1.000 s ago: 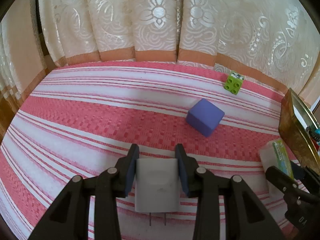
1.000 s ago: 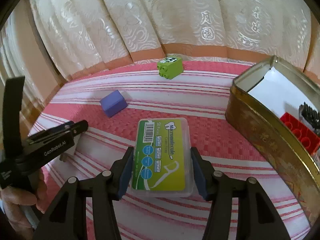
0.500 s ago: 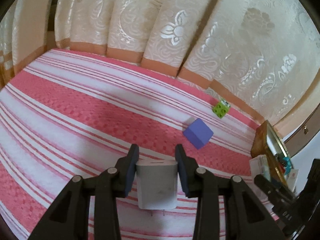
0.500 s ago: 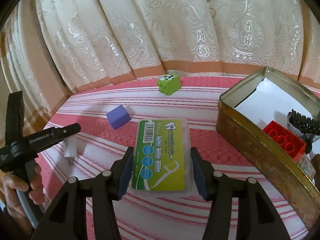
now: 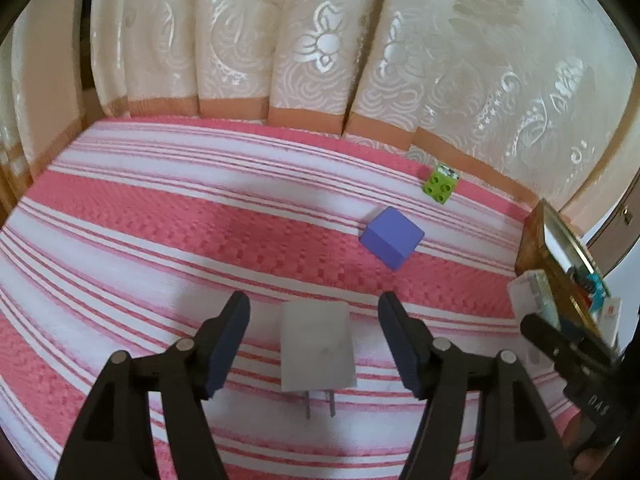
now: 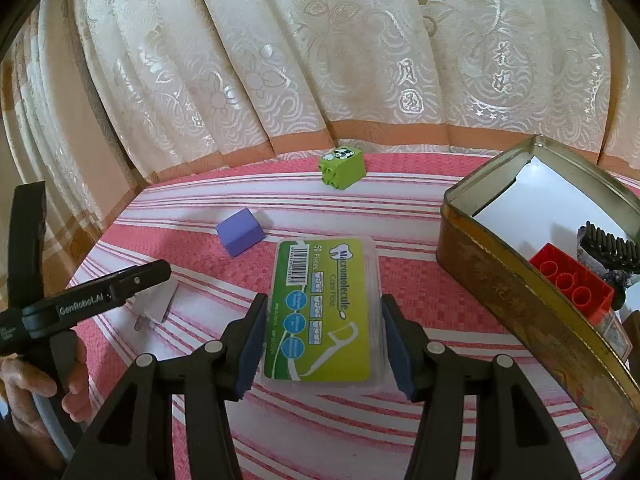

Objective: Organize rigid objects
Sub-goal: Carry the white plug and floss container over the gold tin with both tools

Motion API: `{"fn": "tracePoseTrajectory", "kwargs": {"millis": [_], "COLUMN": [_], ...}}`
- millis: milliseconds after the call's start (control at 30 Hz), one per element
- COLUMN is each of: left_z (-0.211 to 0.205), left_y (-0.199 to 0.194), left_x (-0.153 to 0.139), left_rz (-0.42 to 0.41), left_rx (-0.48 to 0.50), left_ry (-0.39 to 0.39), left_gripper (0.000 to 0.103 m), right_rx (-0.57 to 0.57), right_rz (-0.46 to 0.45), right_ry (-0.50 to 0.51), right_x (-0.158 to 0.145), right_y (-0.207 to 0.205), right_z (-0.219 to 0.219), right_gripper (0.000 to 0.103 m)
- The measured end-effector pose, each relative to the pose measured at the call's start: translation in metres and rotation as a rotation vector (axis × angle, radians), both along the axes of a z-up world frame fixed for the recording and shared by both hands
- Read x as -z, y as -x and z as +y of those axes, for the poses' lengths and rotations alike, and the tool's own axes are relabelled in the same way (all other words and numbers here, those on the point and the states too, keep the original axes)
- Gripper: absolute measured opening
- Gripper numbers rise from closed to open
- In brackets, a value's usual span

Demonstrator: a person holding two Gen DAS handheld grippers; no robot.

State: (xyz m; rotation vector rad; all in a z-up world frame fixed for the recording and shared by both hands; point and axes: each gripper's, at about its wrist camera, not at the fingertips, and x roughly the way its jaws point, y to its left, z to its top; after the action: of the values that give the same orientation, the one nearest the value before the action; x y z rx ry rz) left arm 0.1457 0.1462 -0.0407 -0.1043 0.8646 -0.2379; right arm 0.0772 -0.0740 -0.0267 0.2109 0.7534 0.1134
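Note:
My left gripper (image 5: 314, 340) is open, its jaws spread wide on either side of a white plug adapter (image 5: 317, 346) that lies on the striped cloth with its prongs toward me. My right gripper (image 6: 322, 340) is shut on a green floss-pick box (image 6: 322, 308) and holds it above the cloth, left of the gold tin (image 6: 516, 300). The adapter also shows in the right wrist view (image 6: 154, 304), partly behind the left gripper's finger (image 6: 108, 298).
A purple cube (image 5: 392, 237) and a green toy brick (image 5: 440, 183) sit further back on the pink striped cloth (image 5: 160, 220). The tin holds a red brick (image 6: 572, 286) and a black comb-like piece (image 6: 608, 246). Cream curtains (image 6: 320, 60) close the back.
My left gripper has opened and let go of the white adapter, which now rests on the cloth. My right gripper still holds the floss box and has risen slightly.

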Motion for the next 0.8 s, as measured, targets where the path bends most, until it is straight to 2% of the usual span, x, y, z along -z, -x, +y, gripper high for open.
{"fn": "tracePoseTrajectory", "kwargs": {"millis": [100,167,267,300,600,800], "left_z": [-0.008,-0.015,-0.014,-0.014,-0.017,-0.026], "left_y": [-0.001,-0.001,0.000,0.000,-0.001,0.005], "left_x": [0.011,0.014,0.015,0.015,0.011,0.003], "left_rz": [0.042,0.033,0.024,0.022,0.005,-0.062], "left_rx": [0.001,0.001,0.007,0.010,-0.005,-0.008], "left_ry": [-0.067,-0.141,-0.136,-0.129,-0.135,-0.153], "left_gripper": [0.065,0.056,0.045,0.038,0.037,0.037], "right_rx": [0.000,0.000,-0.003,-0.003,0.006,0.018], "right_rz": [0.000,-0.001,-0.009,-0.011,-0.034,-0.083], "right_ry": [0.000,0.000,0.003,0.006,0.012,0.011], "right_x": [0.000,0.000,-0.001,-0.001,-0.004,-0.012], "right_y": [0.000,0.000,0.001,0.002,0.005,0.010], "right_z": [0.001,0.001,0.001,0.002,0.003,0.001], "right_gripper": [0.057,0.057,0.057,0.057,0.057,0.057]}}
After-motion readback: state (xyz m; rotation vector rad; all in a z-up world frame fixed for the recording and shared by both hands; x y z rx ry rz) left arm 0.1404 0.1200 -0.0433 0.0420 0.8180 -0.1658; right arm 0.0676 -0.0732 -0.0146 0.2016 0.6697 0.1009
